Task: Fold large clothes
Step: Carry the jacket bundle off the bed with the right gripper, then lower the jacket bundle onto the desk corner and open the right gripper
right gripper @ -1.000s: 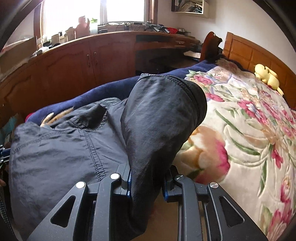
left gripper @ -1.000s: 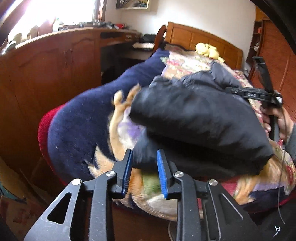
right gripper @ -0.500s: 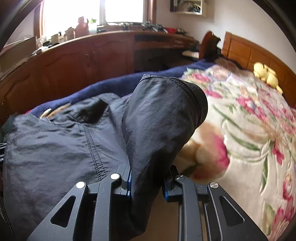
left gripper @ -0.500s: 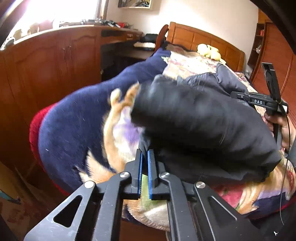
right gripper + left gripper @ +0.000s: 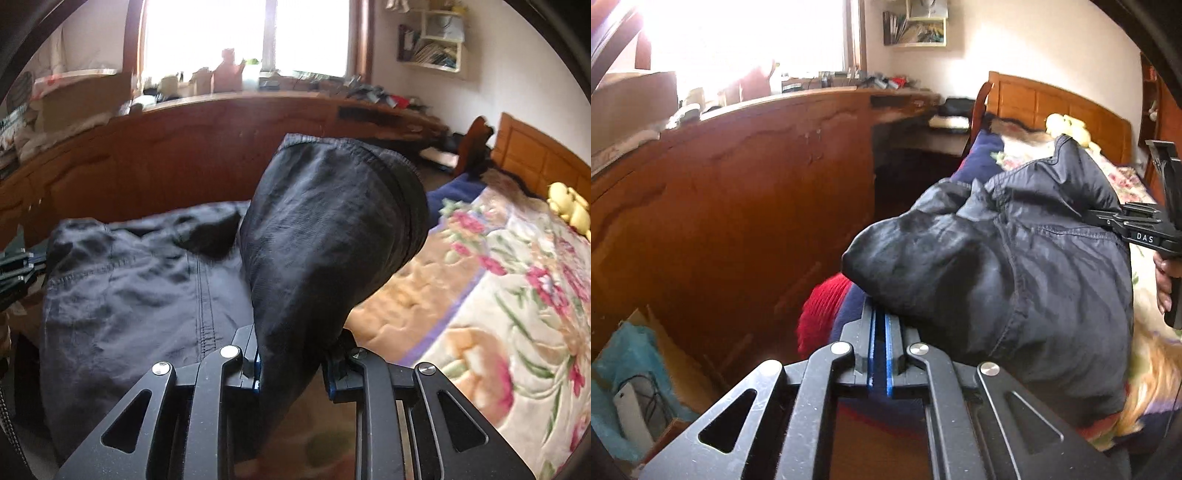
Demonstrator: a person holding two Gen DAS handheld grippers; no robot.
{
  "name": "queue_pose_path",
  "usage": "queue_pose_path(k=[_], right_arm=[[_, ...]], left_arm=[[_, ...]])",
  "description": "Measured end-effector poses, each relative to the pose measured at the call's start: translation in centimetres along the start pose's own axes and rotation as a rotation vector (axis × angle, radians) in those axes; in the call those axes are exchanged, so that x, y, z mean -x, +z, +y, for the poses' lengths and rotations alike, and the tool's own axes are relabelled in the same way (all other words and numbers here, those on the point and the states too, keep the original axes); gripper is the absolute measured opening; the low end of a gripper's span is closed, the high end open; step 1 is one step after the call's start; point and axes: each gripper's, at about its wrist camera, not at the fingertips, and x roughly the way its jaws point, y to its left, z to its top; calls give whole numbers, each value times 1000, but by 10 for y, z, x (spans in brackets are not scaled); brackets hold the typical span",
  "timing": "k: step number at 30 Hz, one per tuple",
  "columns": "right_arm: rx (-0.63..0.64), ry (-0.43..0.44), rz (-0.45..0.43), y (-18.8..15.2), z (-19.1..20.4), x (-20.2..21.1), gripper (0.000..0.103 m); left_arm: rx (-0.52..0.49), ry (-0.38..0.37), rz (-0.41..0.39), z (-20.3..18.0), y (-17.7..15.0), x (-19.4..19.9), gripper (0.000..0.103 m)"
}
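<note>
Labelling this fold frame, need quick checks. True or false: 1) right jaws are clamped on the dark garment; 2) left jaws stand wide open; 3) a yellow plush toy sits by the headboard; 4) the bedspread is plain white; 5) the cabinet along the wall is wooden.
1) True: the right gripper is shut on a bunched part of the dark garment.
2) False: the left gripper has its jaws shut, blue pads nearly meeting, at the garment's edge.
3) True: the yellow plush toy lies near the headboard.
4) False: the bedspread is floral.
5) True: the cabinet is brown wood.
</note>
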Motion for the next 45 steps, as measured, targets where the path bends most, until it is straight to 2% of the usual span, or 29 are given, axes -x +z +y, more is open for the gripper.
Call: queue_pose_path(k=[3, 5, 7, 9, 14, 19, 26, 32, 39, 43, 45], right_arm=[[-19, -34, 57, -7, -1, -6, 30], [-61, -16, 110, -12, -9, -8, 36], [-81, -10, 153, -17, -20, -3, 43], [-67, -28, 159, -19, -26, 8, 49], [-56, -17, 73, -25, -25, 83, 71], [-74, -42, -11, -46, -26, 169, 82], [-156, -138, -118, -100, -48, 290, 84], [-217, -230, -147, -150, -59, 369, 84], [-299, -342, -155, -213, -66, 434, 84], [-334, -401, -154, -233, -64, 456, 84], [-348, -424, -151, -244, -59, 467, 84]], left_arm=[[5, 4, 16, 3, -7, 0, 5], [15, 2, 18, 3, -8, 5, 6], [32, -8, 12, 3, -6, 13, 14], [24, -5, -8, -1, -5, 26, 21], [-21, -26, -66, -28, 8, 61, 31], [-77, -90, -126, -79, 26, 93, 31], [-152, -221, -196, -168, 43, 127, 32], [-212, -340, -205, -251, 46, 147, 32], [-259, -447, -201, -330, 33, 165, 32], [-276, -539, -176, -369, 19, 171, 32], [-284, -556, -168, -387, 11, 173, 32]])
